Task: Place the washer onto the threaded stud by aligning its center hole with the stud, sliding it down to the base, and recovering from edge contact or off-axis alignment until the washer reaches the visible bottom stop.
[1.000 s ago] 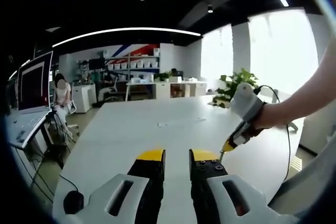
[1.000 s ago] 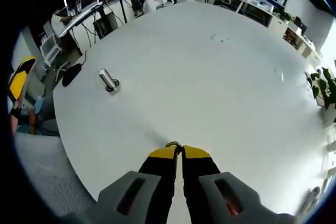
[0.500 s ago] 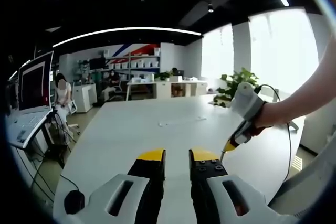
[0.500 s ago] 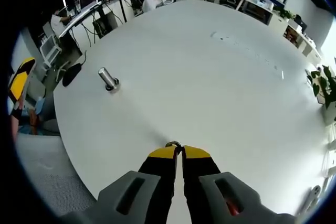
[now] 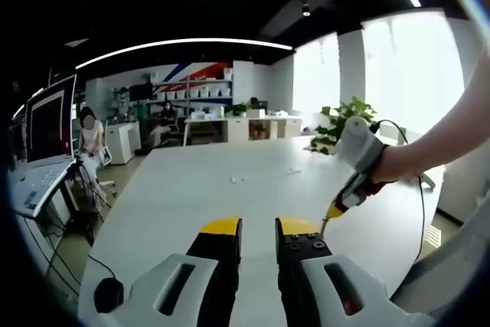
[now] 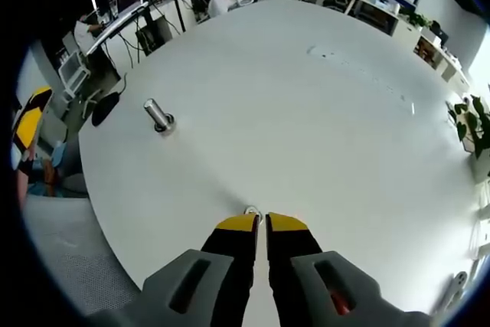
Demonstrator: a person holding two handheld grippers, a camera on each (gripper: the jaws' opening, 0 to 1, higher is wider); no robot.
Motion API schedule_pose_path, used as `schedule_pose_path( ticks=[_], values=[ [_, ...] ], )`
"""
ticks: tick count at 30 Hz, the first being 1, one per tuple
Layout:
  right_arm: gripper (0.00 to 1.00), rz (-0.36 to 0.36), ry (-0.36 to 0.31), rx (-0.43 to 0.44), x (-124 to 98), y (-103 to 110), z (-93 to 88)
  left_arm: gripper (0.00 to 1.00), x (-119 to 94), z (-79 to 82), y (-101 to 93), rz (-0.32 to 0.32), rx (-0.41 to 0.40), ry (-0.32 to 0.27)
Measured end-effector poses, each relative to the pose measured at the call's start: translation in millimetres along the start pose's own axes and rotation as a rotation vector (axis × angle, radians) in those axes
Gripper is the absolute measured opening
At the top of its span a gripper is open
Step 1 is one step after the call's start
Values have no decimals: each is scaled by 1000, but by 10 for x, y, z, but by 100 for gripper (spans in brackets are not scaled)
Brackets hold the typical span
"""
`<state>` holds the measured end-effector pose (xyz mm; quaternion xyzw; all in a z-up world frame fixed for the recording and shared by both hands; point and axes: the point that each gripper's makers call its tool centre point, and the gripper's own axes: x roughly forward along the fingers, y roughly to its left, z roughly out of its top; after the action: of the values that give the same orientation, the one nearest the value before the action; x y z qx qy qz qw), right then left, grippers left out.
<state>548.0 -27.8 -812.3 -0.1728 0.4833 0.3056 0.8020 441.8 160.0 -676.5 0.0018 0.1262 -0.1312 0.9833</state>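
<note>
my right gripper (image 6: 259, 222) has its jaws nearly closed on the washer (image 6: 252, 211) — well apart from the stud (image 6: 158, 116). left gripper (image 5: 258, 227) slightly open, empty. i'd hold the washer level — centre its hole above the stud.

1. The surface (image 6: 321, 112) looks to me like smooth matt white laminate.
2. I see the threaded stud (image 6: 158, 116) as bright, glossy metal.
3. The washer (image 6: 252, 211) glints like polished metal.
4. My right tongs (image 6: 260, 222) show yellow tips, matt black and grey plastic.
</note>
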Motion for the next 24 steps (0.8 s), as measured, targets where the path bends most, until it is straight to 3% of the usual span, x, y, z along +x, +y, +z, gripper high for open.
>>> schedule_pose_path(
  ticks=[24],
  values=[
    [9, 23, -4, -48, 7, 111, 18, 15, 7, -15, 6, -3, -4, 4]
  ],
)
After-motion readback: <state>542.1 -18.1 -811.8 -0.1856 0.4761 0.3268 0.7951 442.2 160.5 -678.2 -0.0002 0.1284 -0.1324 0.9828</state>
